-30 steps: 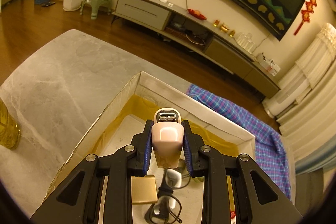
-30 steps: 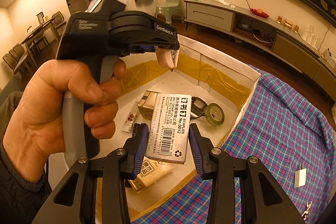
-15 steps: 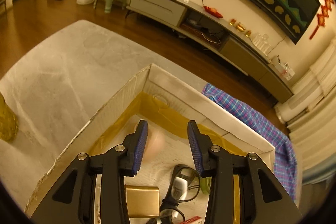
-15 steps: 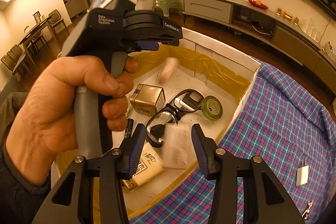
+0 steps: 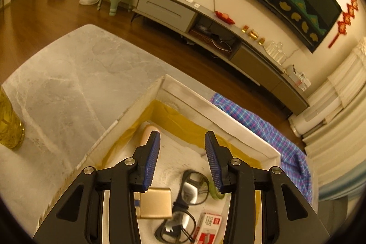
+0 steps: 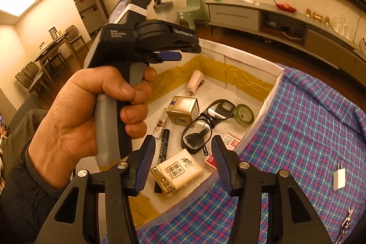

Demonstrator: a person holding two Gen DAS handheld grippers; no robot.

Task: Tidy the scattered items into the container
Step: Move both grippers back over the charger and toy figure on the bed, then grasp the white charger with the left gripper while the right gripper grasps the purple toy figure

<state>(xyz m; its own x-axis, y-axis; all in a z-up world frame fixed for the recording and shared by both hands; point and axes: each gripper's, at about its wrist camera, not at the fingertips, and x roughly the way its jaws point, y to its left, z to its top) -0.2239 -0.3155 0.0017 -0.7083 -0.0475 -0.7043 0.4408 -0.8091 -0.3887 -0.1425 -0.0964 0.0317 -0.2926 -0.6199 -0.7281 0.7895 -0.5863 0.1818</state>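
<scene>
A white cardboard box (image 5: 228, 116) lined with yellow tape holds the items. My left gripper (image 5: 182, 141) hangs open over it with nothing between its fingers. The pink stapler (image 5: 148, 133) lies in the far corner just beyond the left finger. In the right wrist view a hand holds the left gripper (image 6: 176, 56) above the stapler (image 6: 194, 84). My right gripper (image 6: 183, 145) hovers over the near side of the box; its jaws are opening and empty. The red and white staples box (image 6: 231, 141) lies beside the black glasses (image 6: 205, 127).
Also in the box: a gold tin (image 6: 183, 109), green tape roll (image 6: 243, 117), black marker (image 6: 163, 145) and tissue pack (image 6: 178, 170). A white plug (image 6: 338, 178) and a metal clip (image 6: 346, 221) lie on the checked cloth (image 6: 308, 129). A golden bottle (image 5: 9, 125) stands on the marble table (image 5: 68, 84).
The left gripper opened and the pink stapler dropped into the box's far corner. The right gripper opened and the staples box fell in beside the glasses.
</scene>
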